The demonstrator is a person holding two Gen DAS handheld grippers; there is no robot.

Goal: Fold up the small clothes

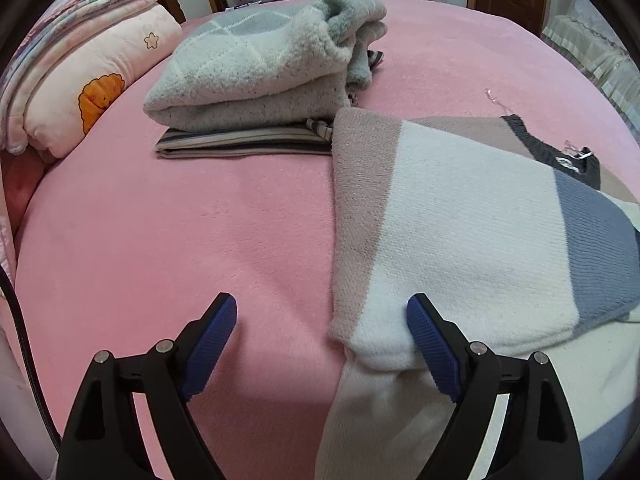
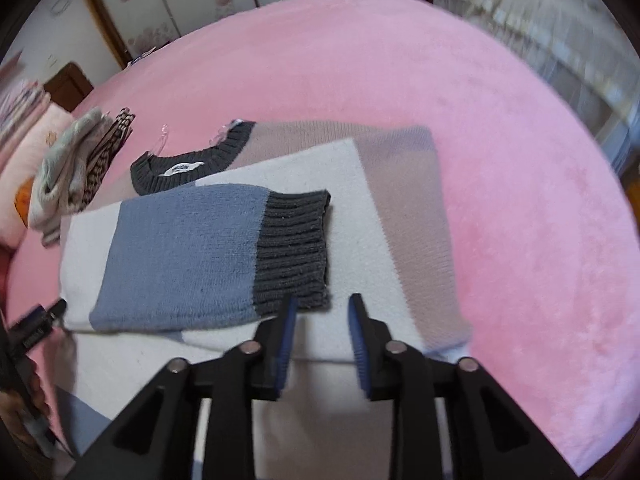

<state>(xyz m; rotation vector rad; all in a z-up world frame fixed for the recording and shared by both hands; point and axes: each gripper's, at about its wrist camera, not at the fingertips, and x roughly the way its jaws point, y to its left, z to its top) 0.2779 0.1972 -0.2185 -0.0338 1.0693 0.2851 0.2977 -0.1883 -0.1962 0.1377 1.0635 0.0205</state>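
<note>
A small colour-block sweater [image 1: 460, 220] in white, blue and dusty pink with a dark grey collar lies flat on the pink bed. Its left sleeve is folded across the body; in the right wrist view the blue sleeve [image 2: 180, 256] ends in a dark ribbed cuff [image 2: 294, 248]. My left gripper [image 1: 322, 312] is open, its right finger resting at the sweater's left edge. My right gripper [image 2: 322, 308] is open and empty just in front of the cuff, above the sweater's white body [image 2: 352, 208].
A pile of folded clothes [image 1: 256, 68], a grey-white fleece on a striped garment [image 1: 240, 142], sits at the back left. Pink bedding [image 1: 80, 76] is stacked at the far left. The pink bedspread [image 2: 520, 160] stretches to the right. Wardrobe doors stand behind the bed.
</note>
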